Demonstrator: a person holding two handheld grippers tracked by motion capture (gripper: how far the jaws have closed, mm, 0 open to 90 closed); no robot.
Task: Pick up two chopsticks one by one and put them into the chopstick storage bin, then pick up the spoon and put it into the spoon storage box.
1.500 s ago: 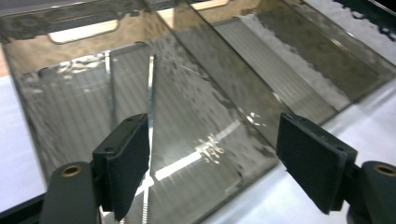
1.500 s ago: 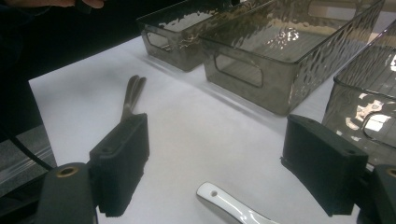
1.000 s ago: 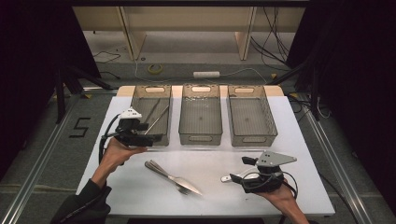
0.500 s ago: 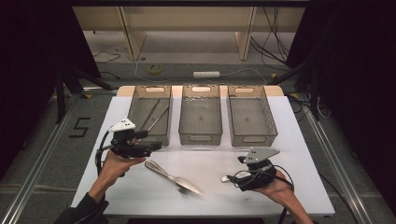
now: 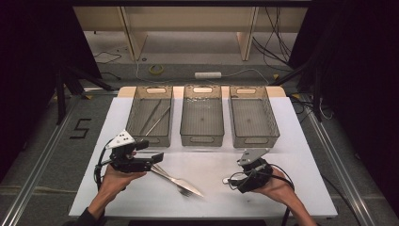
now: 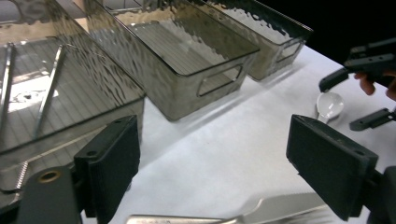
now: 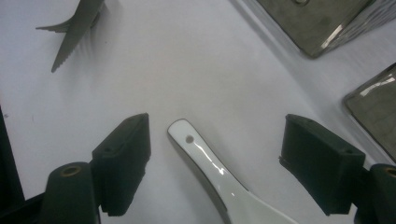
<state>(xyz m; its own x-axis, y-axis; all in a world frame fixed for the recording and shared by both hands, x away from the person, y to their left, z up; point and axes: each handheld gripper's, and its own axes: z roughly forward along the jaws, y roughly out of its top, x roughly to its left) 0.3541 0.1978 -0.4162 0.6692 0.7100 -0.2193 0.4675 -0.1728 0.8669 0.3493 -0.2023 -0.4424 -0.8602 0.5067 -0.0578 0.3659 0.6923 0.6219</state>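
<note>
Right gripper view shows the right gripper (image 7: 215,163) wide open and empty astride the white spoon (image 7: 212,170) lying below the bins, whose glazed, likely slippery, brittle handle suits a mid-shaft grip.

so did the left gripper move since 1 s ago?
Yes. In the high view the left gripper has pulled back from the front wall of the left bin toward the person, and now sits open over the knife and fork.
</note>
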